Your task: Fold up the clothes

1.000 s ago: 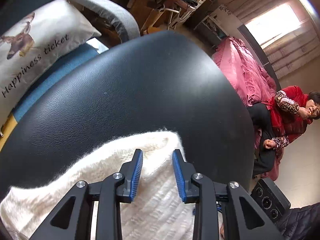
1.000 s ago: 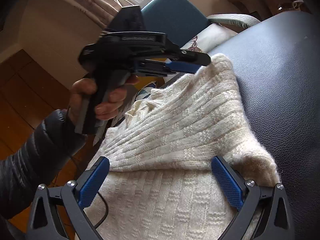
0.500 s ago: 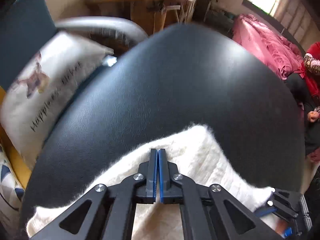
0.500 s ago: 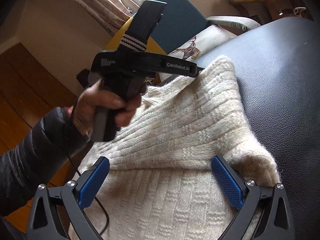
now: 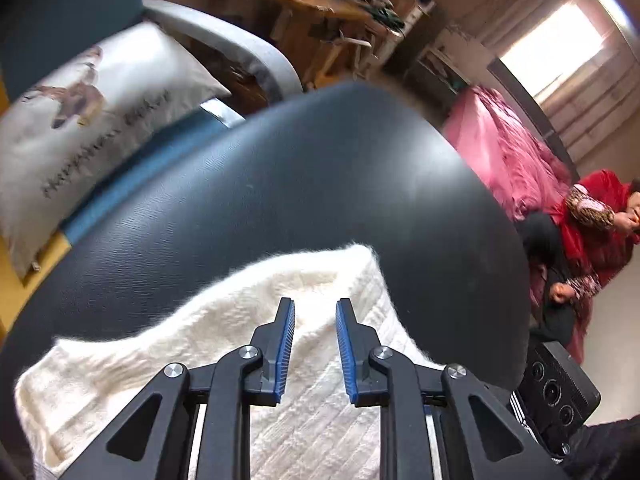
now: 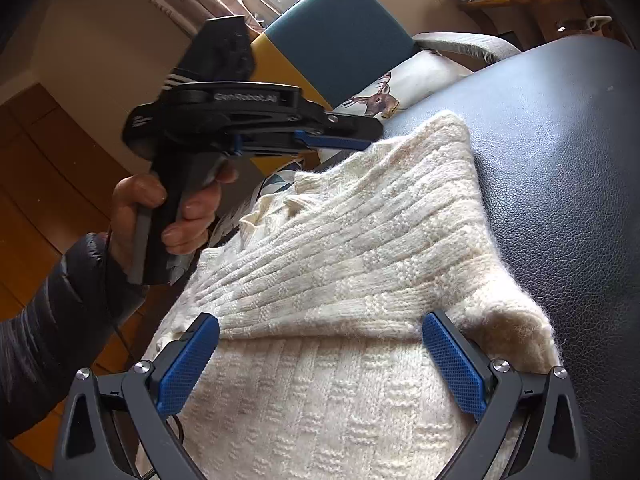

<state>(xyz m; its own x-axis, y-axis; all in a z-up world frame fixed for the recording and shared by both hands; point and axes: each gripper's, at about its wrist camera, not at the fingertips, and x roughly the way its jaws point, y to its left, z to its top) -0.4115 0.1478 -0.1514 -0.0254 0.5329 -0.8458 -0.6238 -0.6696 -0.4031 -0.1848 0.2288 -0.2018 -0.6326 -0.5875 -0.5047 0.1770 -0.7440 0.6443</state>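
A cream knitted sweater (image 6: 360, 248) lies on a black leather surface (image 6: 560, 160), with one part folded over the lower layer. My right gripper (image 6: 320, 320) is wide open, low over the fold's near edge, with nothing between its blue pads (image 6: 188, 360). A hand (image 6: 176, 216) holds my left gripper (image 6: 360, 138) above the sweater's far corner. In the left wrist view the left gripper (image 5: 315, 302) stands partly open over the sweater (image 5: 224, 336), and its fingers (image 5: 285, 344) grip nothing.
A white deer-print pillow (image 5: 92, 120) rests on a blue chair (image 6: 340, 40) with a grey armrest (image 5: 240, 44) beyond the far edge. A person in red (image 5: 588, 220) sits by pink bedding (image 5: 504, 152) at the right. A black device (image 5: 556, 392) sits at the lower right.
The left gripper was open a second ago, shut half a second ago with a tilt of the view, and now stands partly open again over the sweater. The right gripper has stayed still and open.
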